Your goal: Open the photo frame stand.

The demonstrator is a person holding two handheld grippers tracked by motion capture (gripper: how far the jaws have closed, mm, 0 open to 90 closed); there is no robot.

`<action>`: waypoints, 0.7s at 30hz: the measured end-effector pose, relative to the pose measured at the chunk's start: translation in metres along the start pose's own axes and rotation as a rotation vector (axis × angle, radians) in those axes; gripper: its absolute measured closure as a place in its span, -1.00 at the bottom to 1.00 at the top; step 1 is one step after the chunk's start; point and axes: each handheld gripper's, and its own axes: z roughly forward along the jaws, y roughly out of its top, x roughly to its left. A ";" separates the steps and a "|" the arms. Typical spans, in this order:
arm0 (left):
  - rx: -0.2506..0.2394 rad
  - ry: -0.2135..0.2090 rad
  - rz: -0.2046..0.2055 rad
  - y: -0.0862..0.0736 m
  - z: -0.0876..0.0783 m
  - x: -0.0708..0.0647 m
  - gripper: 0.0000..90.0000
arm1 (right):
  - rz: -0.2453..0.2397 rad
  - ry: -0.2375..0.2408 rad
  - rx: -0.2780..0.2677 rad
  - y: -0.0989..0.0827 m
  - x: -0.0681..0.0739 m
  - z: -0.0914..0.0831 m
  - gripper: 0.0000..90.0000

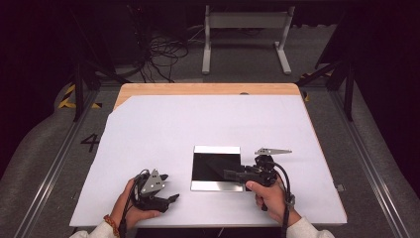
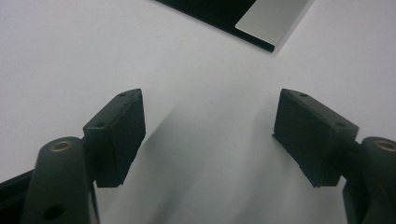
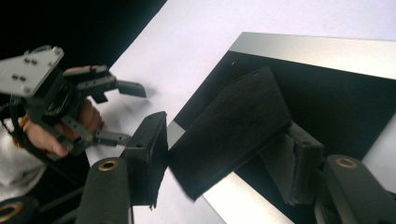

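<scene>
Left gripper (image 1: 169,187) is held low over the white sheet (image 1: 198,124) that covers the bench (image 1: 208,89), near its front edge and well left of the panel. Its fingers (image 2: 121,135) are seen wide apart with nothing between them.

A square glossy black panel (image 1: 216,166), edged with a pale strip at its far and near sides, is laid flat on the sheet, between the two grippers and right of centre.

Right gripper (image 1: 232,174) is pointed leftward over the panel's near right corner. A flat dark piece (image 3: 233,126), matt and slightly fuzzy, is seen slanting across the gap between its fingers, partly over the panel and partly over the sheet.

Step judged in hand: the dark piece is being brought to, or set on, the panel by the right gripper, with the left one idle. For the next move, the piece would need to be laid flat and square on the panel without the glossy face being scraped.

Not resolved: whether the right fingers are clamped on the dark piece or merely stand around it cannot be told. What the piece is made of is not clear. The piece is lost against the black panel in the high view. The panel's far corners are cut off in both gripper views.
</scene>
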 end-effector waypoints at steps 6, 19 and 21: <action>0.000 -0.004 -0.003 0.000 0.001 0.001 -0.47 | 0.019 0.022 0.002 -0.001 -0.004 0.001 0.04; -0.004 -0.007 -0.021 0.004 0.004 0.001 -0.48 | 0.001 0.012 0.000 0.003 -0.007 0.011 0.07; -0.002 0.004 -0.027 0.006 0.005 0.002 -0.48 | -0.006 0.010 -0.003 0.003 -0.007 0.013 0.08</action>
